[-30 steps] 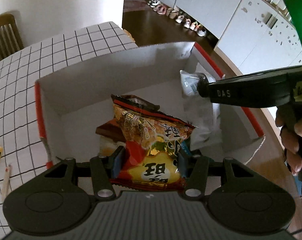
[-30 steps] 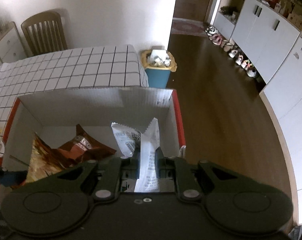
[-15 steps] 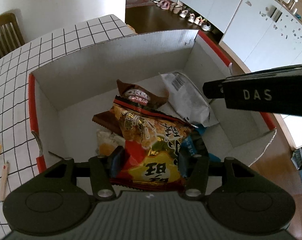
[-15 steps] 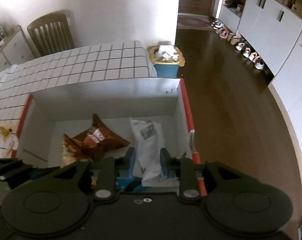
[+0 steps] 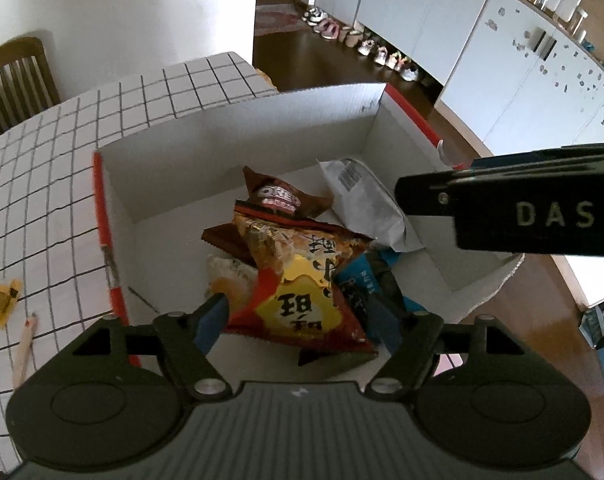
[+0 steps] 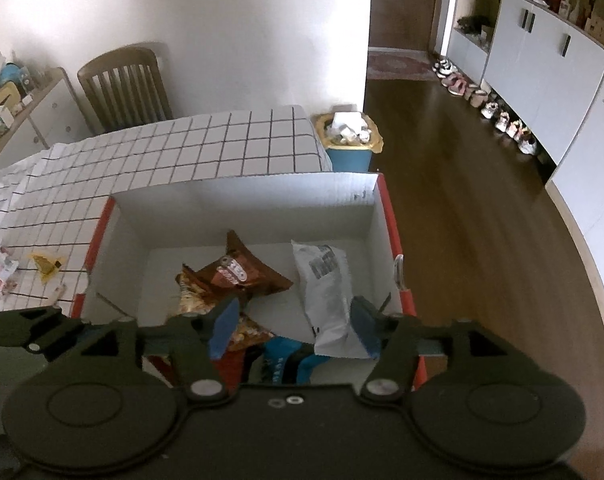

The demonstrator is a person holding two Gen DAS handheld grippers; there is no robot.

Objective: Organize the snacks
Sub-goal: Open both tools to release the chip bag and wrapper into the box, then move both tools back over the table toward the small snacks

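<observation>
A white cardboard box (image 5: 238,148) with red outer edges sits on the table with the grid-pattern cloth (image 5: 42,184), at the corner nearest the wooden floor. Its contents lie loose on the box floor: a brown Oreo packet (image 5: 282,200) toward the back, a white packet (image 5: 362,204) with a barcode to its right, a red-and-yellow snack bag (image 5: 302,280) overlapping the Oreo packet in front, and a blue packet (image 5: 358,284) tucked under the red-and-yellow bag.

The left gripper (image 5: 302,320) has just been opening its jaws; they stand apart on either side of the red-and-yellow bag, and the pads do not press on it. The right gripper (image 6: 294,328) has also just been opening; the white packet (image 6: 326,300) lies between its jaws, against the right-hand pad without being clamped.

A pale, rounded item (image 5: 230,280) under the red-and-yellow bag cannot be identified. The near box wall is hidden behind both gripper bodies.

The left wrist view shows the right gripper's body as a black bar marked "DAS" crossing the box's right side, and a pencil (image 5: 24,344) and a yellow wrapper (image 5: 0,298) on the cloth. The right wrist view alone shows a blue bin (image 6: 348,140) beyond the table's far corner and a wooden chair (image 6: 126,88) against the wall.
</observation>
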